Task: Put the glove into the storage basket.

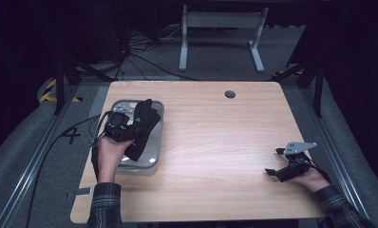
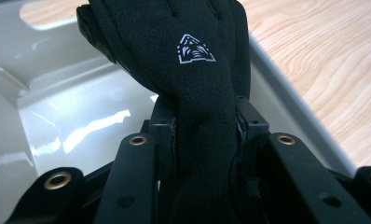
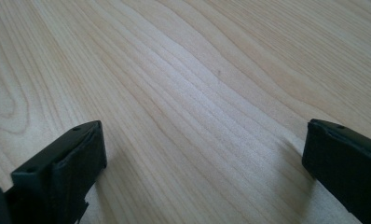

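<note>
While clamped in the left claw [image 1: 132, 124], hangs over the clear rectangular plastic tub [image 1: 155, 164] near the left edge of the light wooden worktop [image 1: 215, 137]: one black fabric glove [image 1: 142, 130] with a small white logo, seen in the left gripper view as black fabric glove [image 2: 197, 93] pinched at a narrow band of cloth between both jaws.

Left claw: closed tight on the glove, cloth bunched at the pinch line, a zip seam visible just below it. Fingers of the glove rising past the jaws, cuff end drooping toward the tub [image 2: 81, 116].

Right claw [image 1: 276, 164]: jaws spread wide, nothing between them, resting low near the right edge of the worktop [image 3: 197, 93], well apart from the tub.

Handling notes, by judgement:
- Light and limp; no stiffness to rely on. Expect sag and swing on either side of the grip.
- Knit surface, probably not slippery, but thin; a shallow pinch may pull free.
- Best hold: across the palm or cuff, where layers double up, not a single fingertip.
- Not fragile; firm clamping acceptable. Avoid snagging the zip on the tub rim.
</note>
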